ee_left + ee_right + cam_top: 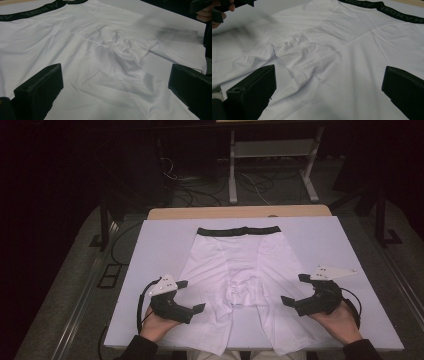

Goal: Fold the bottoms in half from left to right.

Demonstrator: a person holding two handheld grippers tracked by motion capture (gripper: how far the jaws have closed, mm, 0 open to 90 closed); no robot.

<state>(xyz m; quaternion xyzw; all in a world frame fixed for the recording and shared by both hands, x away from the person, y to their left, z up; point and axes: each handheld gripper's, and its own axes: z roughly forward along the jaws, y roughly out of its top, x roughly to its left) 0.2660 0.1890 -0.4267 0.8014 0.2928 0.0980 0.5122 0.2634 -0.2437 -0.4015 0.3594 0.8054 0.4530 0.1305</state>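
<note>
White stretchy boxer shorts (235, 270) with a black elastic waistband (238, 231) lie flat on the pale foam board (150, 255), waistband toward the far edge, legs toward me. My left gripper (192, 296) hovers at the left leg, jaws spread wide and holding nothing. My right gripper (292, 290) hovers at the right leg, jaws equally wide and bare.

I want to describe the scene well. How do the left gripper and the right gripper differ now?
The left gripper hovers over the left leg of the white shorts; the right gripper hovers over the right leg. The left points rightward, the right leftward, mirrored. Both are black, hand-held, with jaws wide open, holding nothing.
</note>
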